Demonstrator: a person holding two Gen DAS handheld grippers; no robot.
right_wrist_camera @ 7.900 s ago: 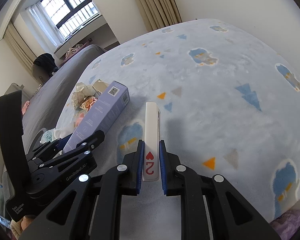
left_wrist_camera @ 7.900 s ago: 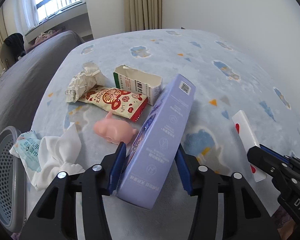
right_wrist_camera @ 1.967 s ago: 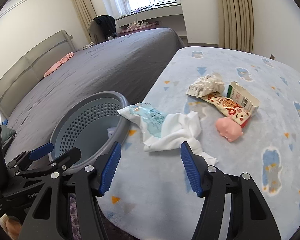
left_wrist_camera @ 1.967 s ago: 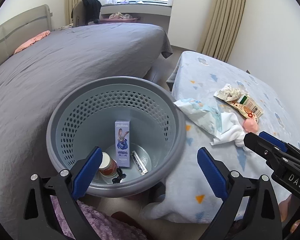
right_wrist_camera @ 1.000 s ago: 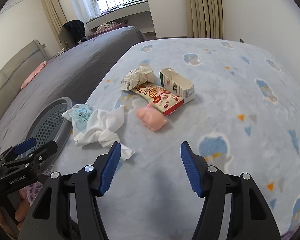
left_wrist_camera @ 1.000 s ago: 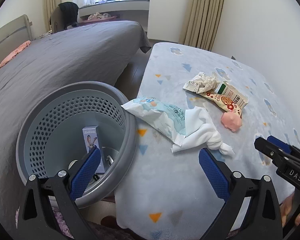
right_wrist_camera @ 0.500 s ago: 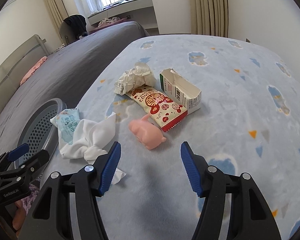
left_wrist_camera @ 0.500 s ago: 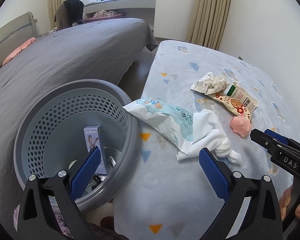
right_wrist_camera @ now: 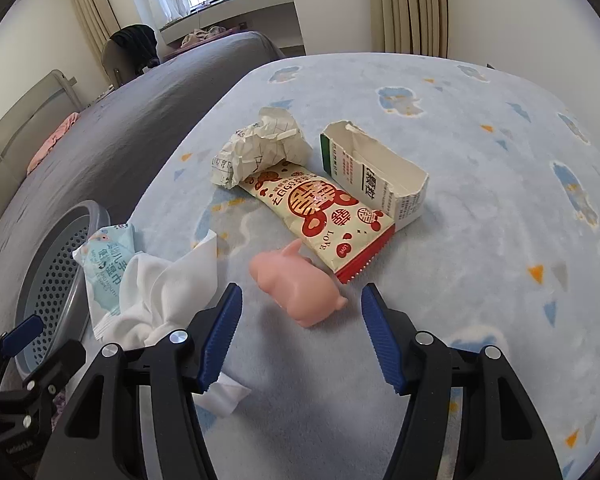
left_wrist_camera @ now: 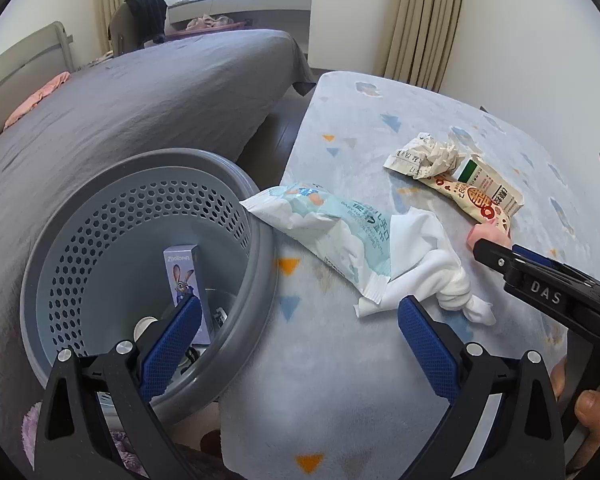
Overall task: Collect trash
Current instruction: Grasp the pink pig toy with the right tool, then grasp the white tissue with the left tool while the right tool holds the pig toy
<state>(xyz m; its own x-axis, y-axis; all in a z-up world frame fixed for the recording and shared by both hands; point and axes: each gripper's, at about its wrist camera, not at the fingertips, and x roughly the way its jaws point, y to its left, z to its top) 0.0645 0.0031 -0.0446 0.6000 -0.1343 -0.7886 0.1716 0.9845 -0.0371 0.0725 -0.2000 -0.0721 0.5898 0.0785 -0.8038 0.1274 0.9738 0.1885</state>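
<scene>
Both grippers are open and empty. My left gripper [left_wrist_camera: 300, 344] hovers over the table edge beside the grey perforated basket [left_wrist_camera: 256, 208], which holds a purple box [left_wrist_camera: 186, 280] and other small items. A wet-wipe pack [left_wrist_camera: 324, 232] and a white cloth [left_wrist_camera: 432, 268] lie just ahead of it. My right gripper [right_wrist_camera: 300, 340] is low over the table, its jaws either side of a pink pig toy [right_wrist_camera: 296, 284]. Beyond it lie a red-and-cream snack wrapper [right_wrist_camera: 320, 208], crumpled paper [right_wrist_camera: 260, 148] and a torn white carton [right_wrist_camera: 376, 172].
The table has a light blue patterned cover [right_wrist_camera: 480, 240]. A grey bed [left_wrist_camera: 132, 92] lies to the left behind the basket. The right gripper also shows in the left wrist view [left_wrist_camera: 540, 280]. Curtains and a wall stand at the back.
My right gripper has moved forward and lower toward the pink pig toy. My left gripper has shifted slightly closer to the wipe pack and the cloth. Both stay open.
</scene>
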